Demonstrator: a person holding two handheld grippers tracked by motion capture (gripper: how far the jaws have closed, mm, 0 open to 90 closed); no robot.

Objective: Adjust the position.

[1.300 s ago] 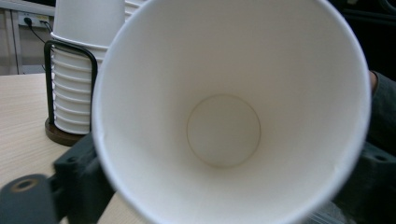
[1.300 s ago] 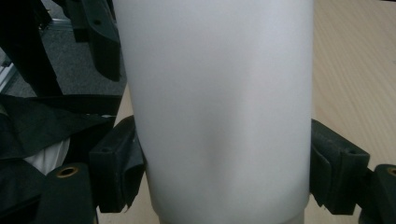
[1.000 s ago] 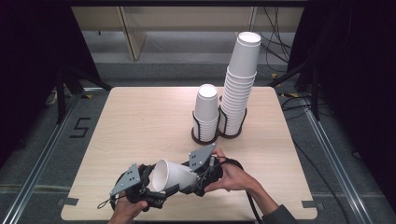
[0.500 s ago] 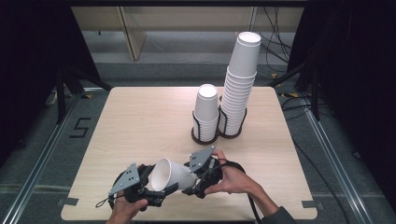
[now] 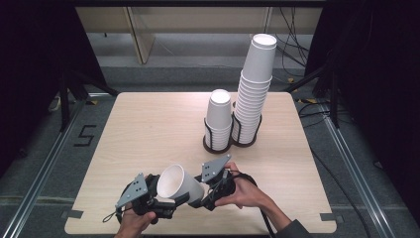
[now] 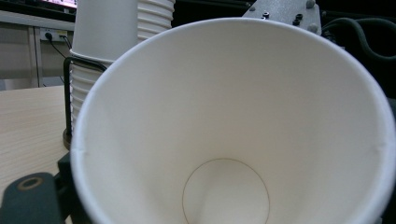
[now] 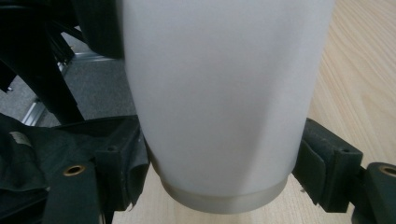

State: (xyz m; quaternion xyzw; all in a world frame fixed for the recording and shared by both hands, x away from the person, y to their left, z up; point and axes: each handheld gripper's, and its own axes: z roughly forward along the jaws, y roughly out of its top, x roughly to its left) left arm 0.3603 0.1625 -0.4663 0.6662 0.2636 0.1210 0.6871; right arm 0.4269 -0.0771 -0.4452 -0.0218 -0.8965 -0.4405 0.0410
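The right gripper (image 5: 198,198) clamps the base of a white paper cup (image 5: 179,184), its pads pressing both sides in the right gripper view. The cup lies tilted at the lower middle of the high view, mouth facing the left gripper (image 5: 163,202). That gripper's jaws have just been opening at the cup's rim; I cannot tell whether they grip it. Farther up the table (image 5: 148,129), a short cup stack (image 5: 218,119) touches a tall stack (image 5: 253,94)

A pale wooden table (image 5: 148,129) stands on grey floor (image 5: 59,148) marked "5" (image 5: 85,135), dark curtains (image 5: 29,59) flanking it.
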